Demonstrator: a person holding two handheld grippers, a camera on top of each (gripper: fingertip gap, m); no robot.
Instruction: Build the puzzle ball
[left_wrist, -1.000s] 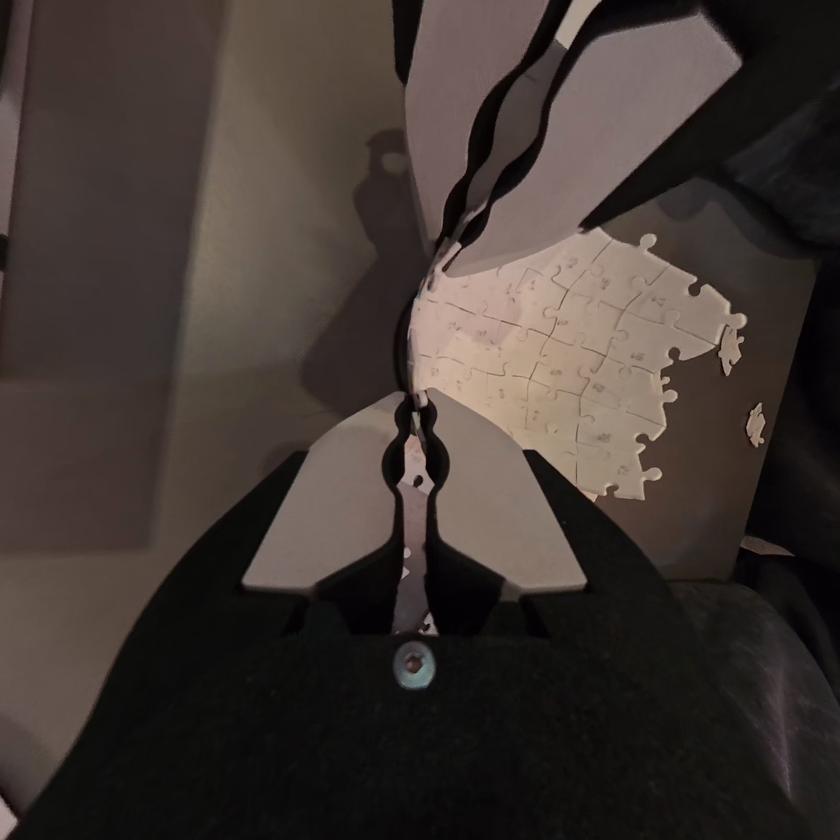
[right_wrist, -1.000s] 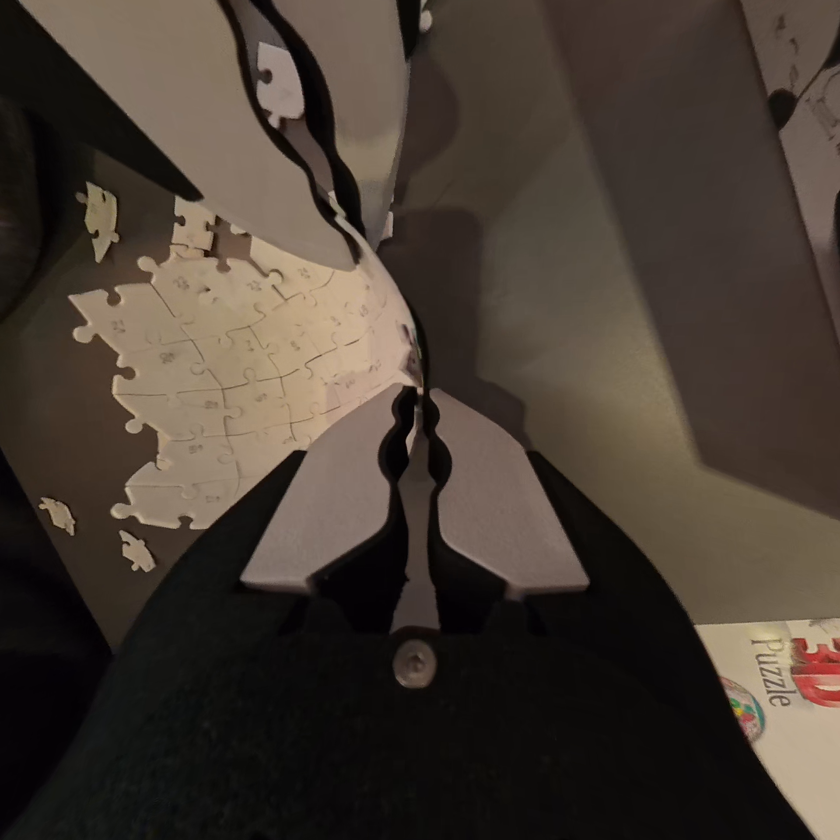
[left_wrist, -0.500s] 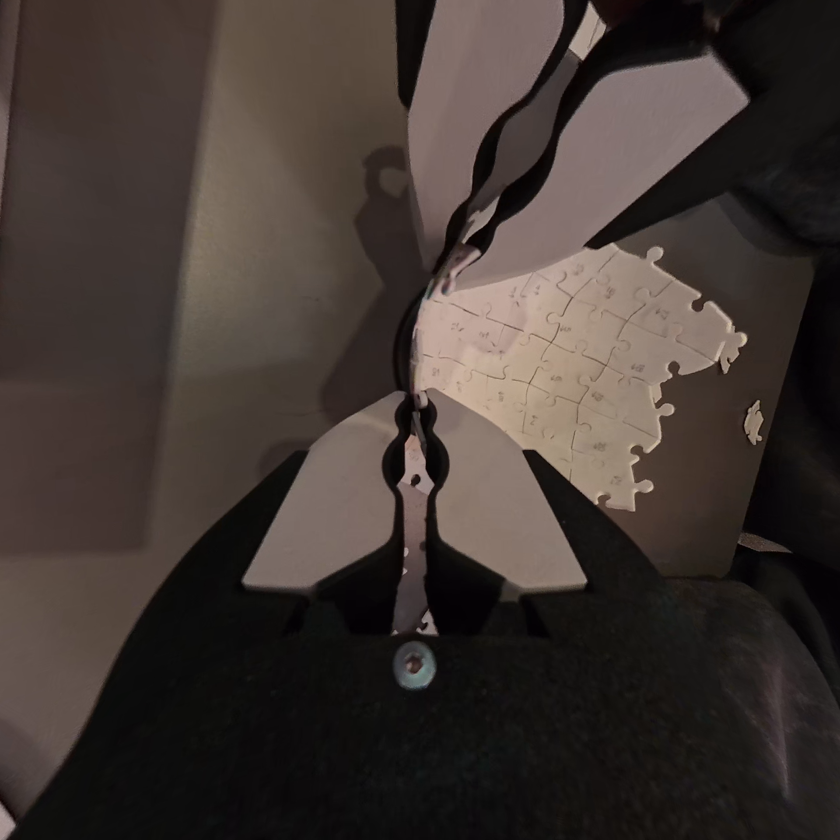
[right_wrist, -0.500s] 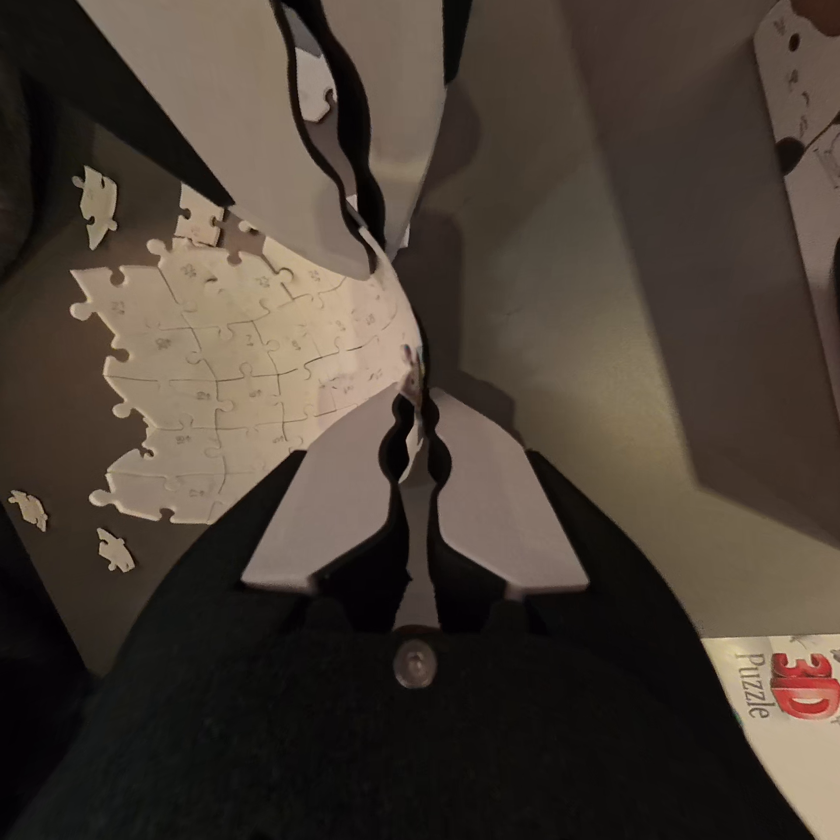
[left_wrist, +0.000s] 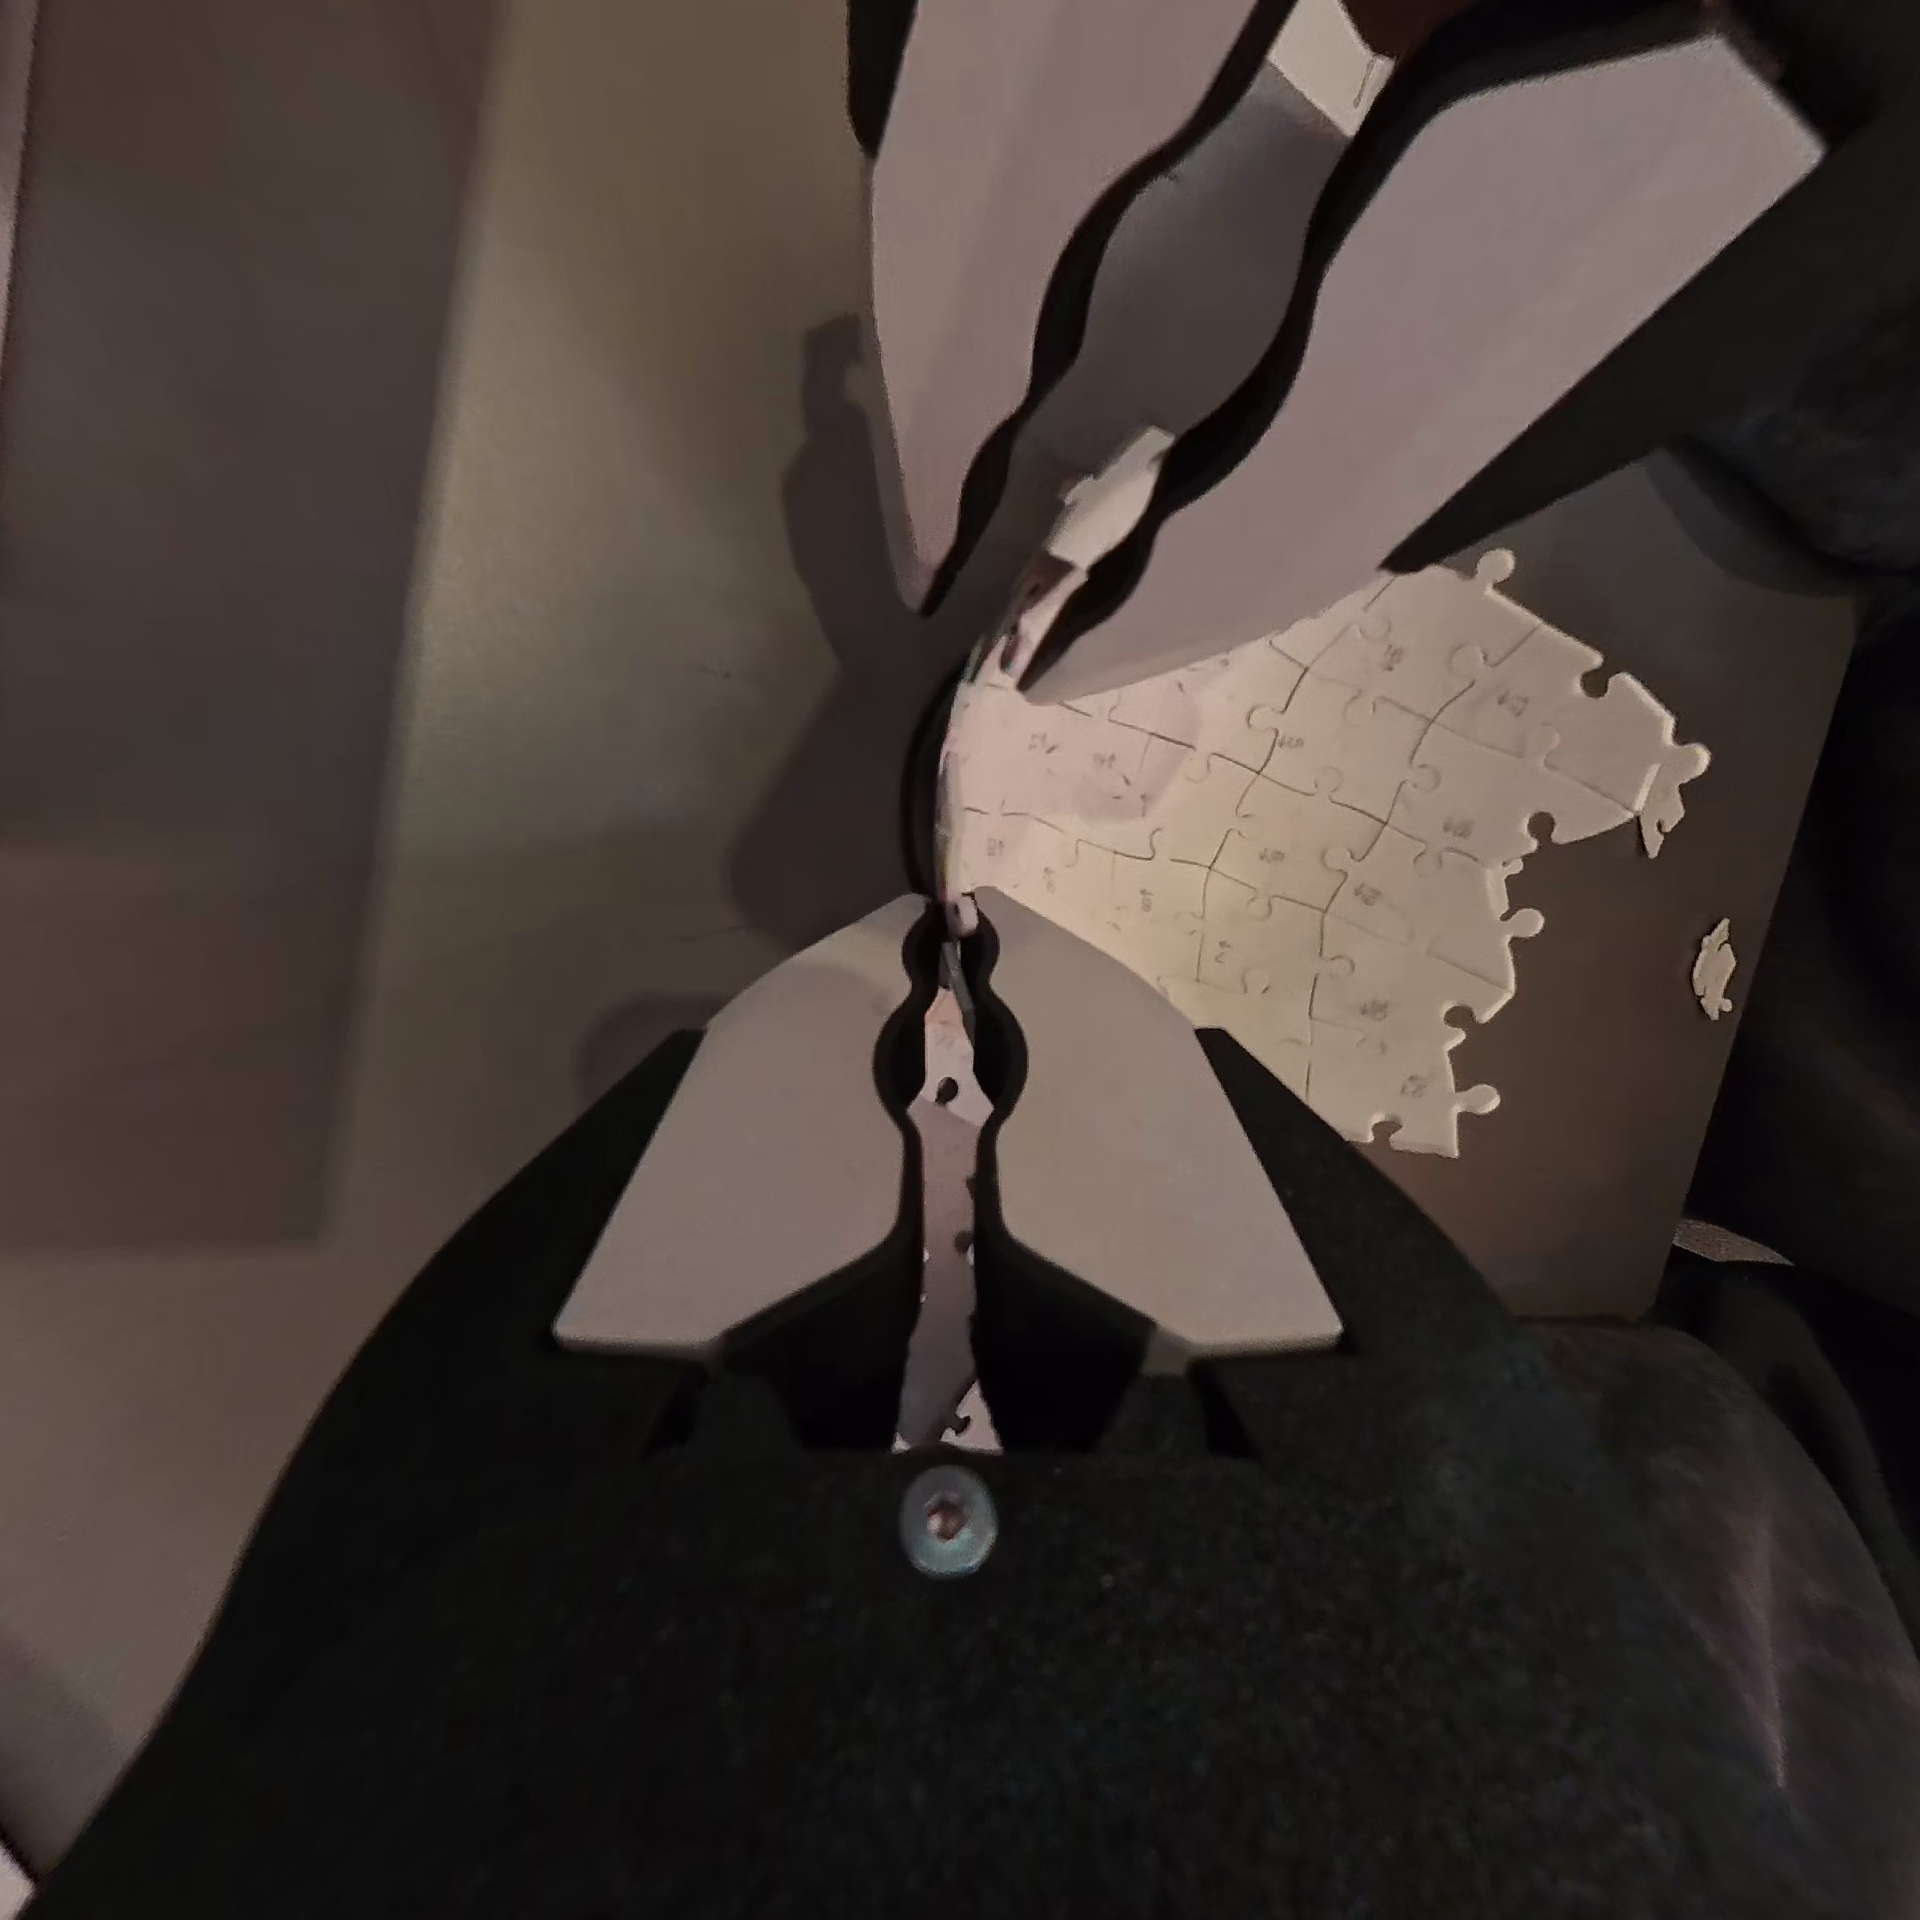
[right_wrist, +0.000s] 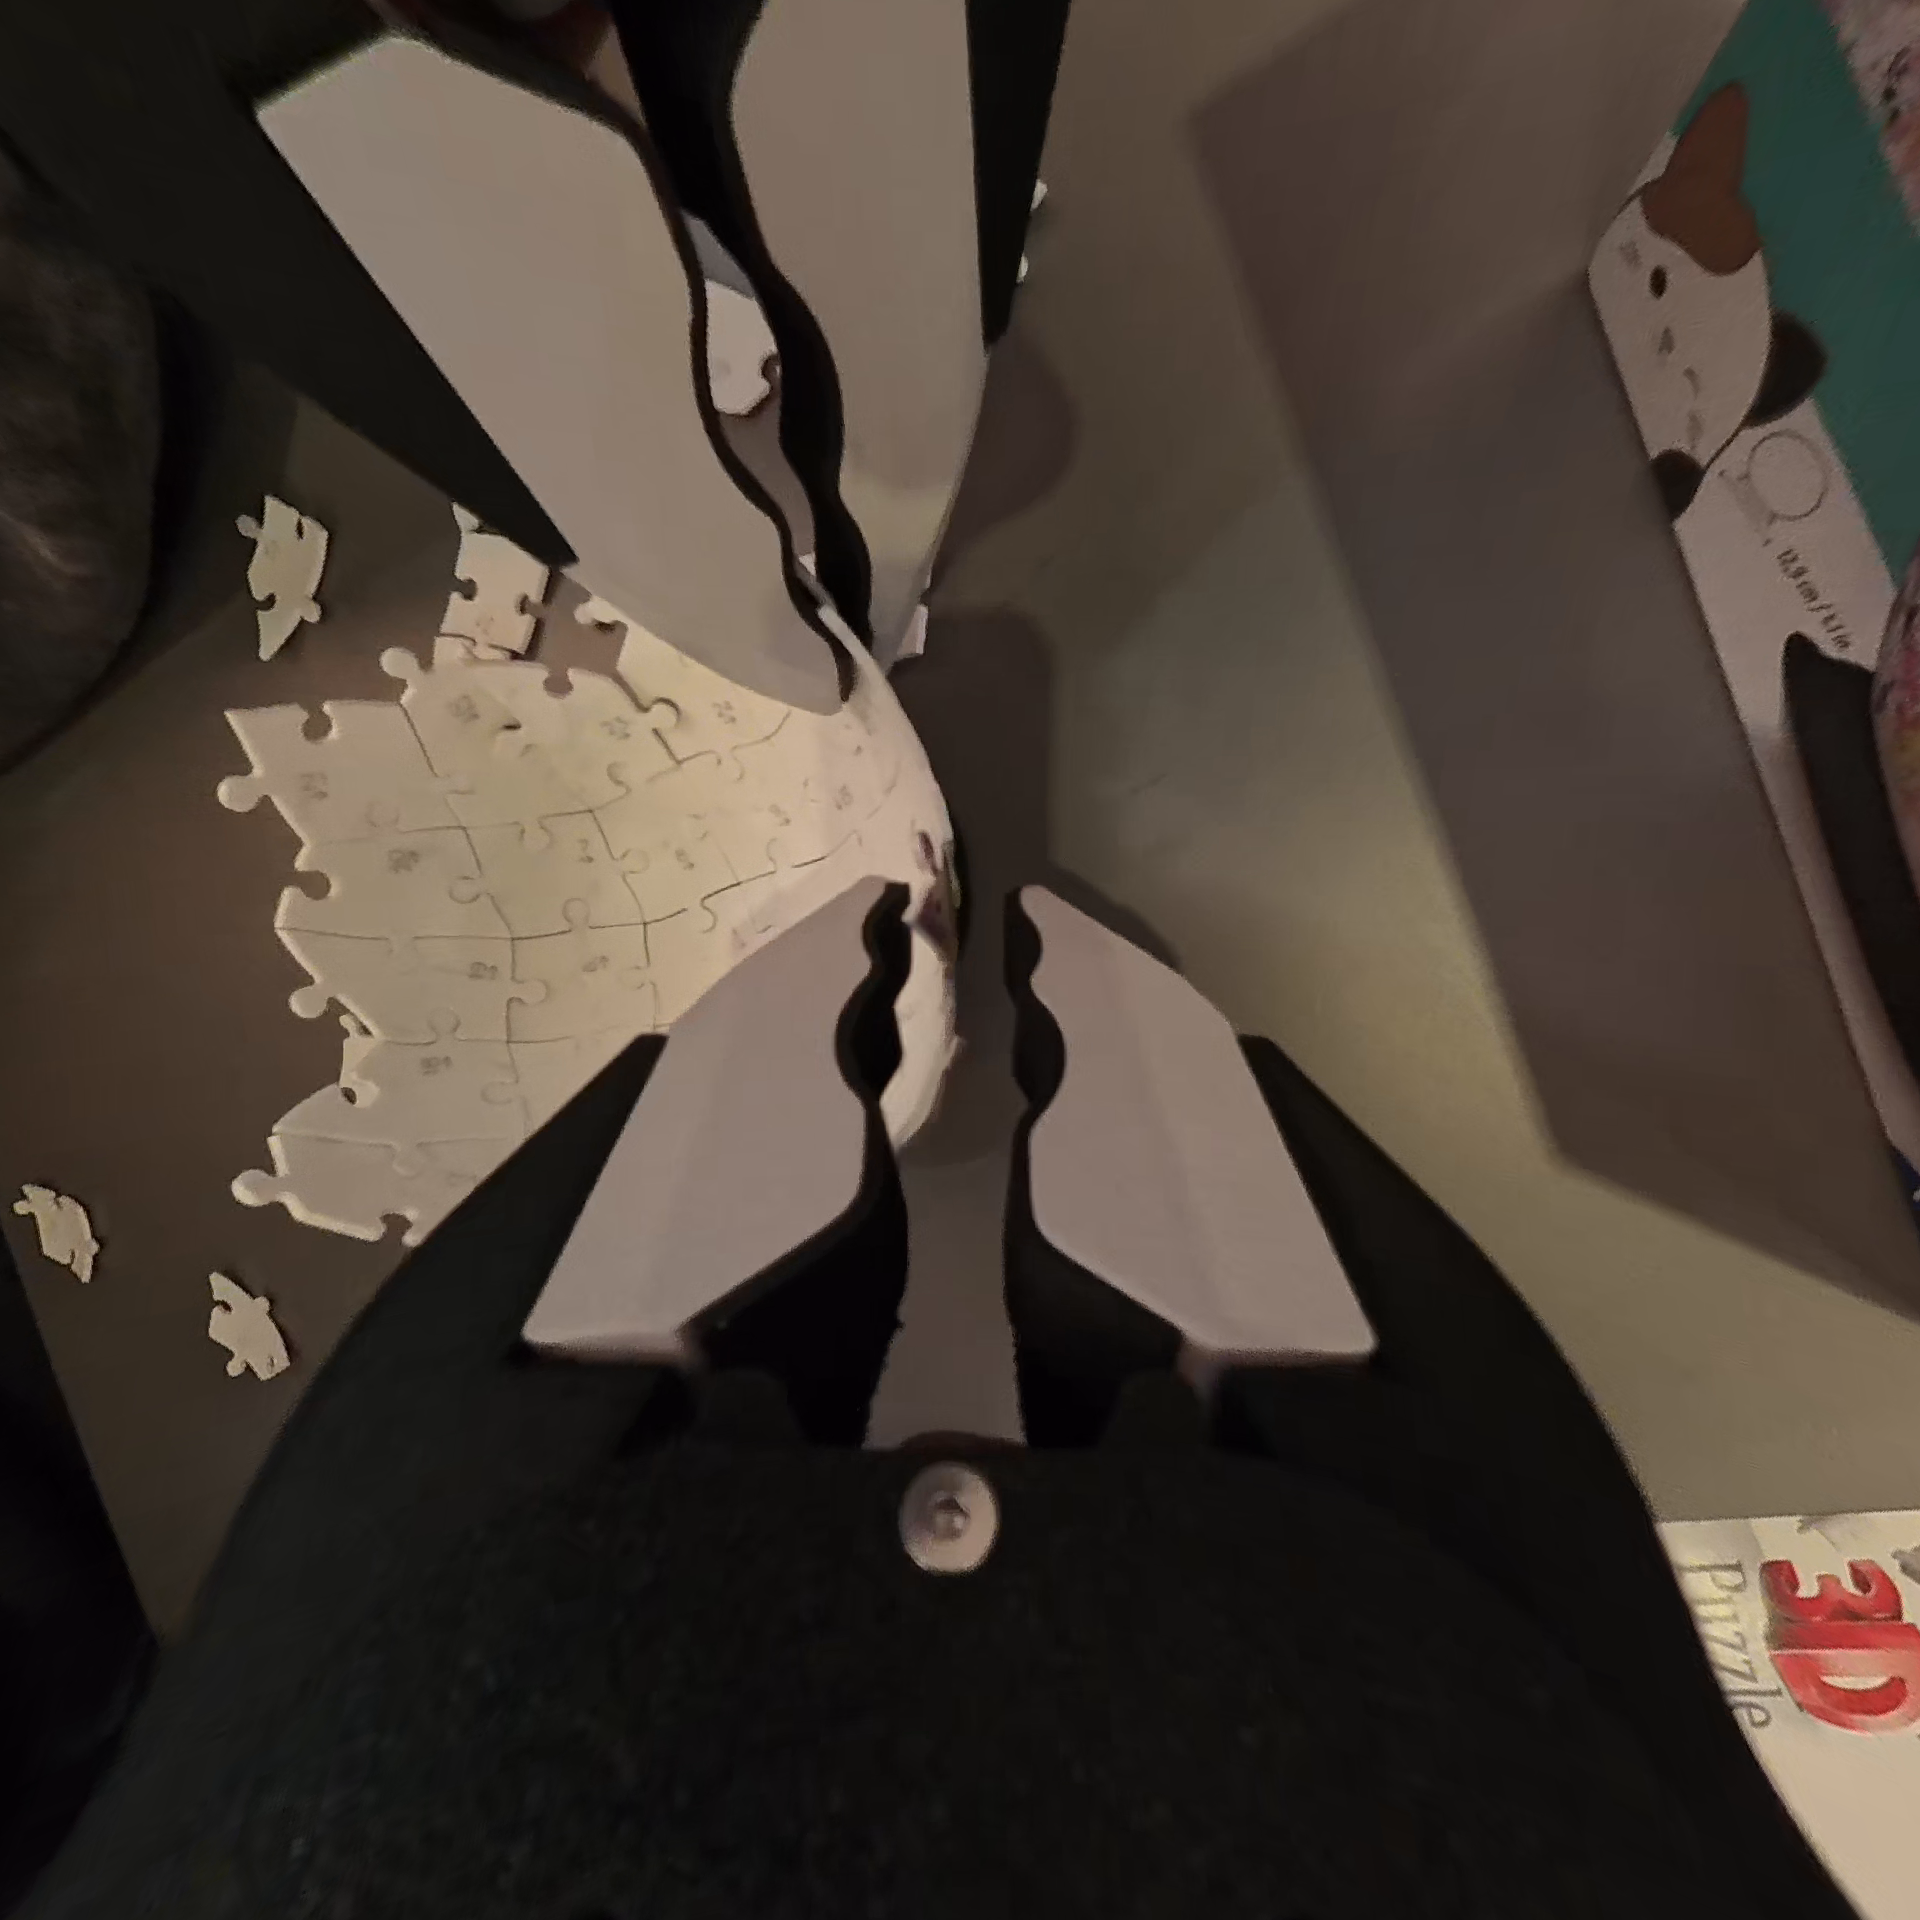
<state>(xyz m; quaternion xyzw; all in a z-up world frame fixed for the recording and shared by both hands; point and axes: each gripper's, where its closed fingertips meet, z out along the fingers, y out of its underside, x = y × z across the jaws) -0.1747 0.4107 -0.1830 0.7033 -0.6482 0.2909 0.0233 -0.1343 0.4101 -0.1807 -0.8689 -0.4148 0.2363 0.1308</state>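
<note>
Puzzle ball shell, partly assembled and curved, edge clamped by the left gripper; right gripper straddles the opposite rim, fingers apart.

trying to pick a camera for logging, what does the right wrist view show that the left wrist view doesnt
Only the right wrist view: the puzzle box corner, a second box, and the open right gripper. Only the left wrist view: the left gripper shut on the puzzle shell rim. Both: the curved white shell, loose pieces, grey table.
</note>
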